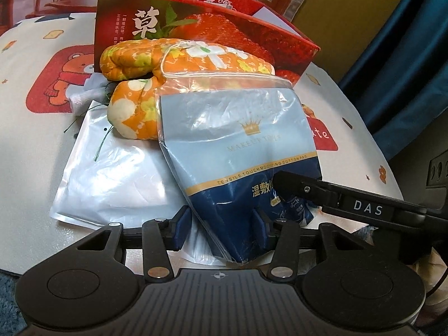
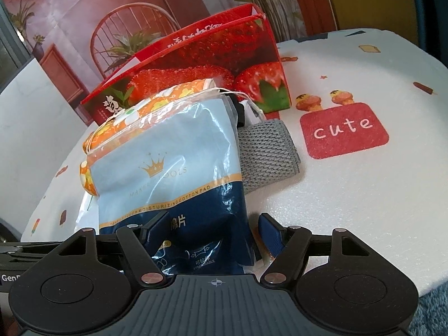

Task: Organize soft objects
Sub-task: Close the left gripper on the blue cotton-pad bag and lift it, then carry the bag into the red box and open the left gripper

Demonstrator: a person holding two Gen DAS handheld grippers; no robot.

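Our left gripper (image 1: pixel 224 221) has its jaws pinched on the bottom corner of the pad bag (image 1: pixel 240 151). Our right gripper (image 2: pixel 211 231) straddles the same bag, but its right pad stands clear of it, so the jaws are open. The bag leans on an orange mitt (image 1: pixel 156 81), with a white pouch (image 1: pixel 112 173) flat underneath and a grey knit cloth (image 2: pixel 266 154) just beside it. Behind them, the red box (image 1: pixel 196 25) blocks the far side of the table (image 2: pixel 364 210).
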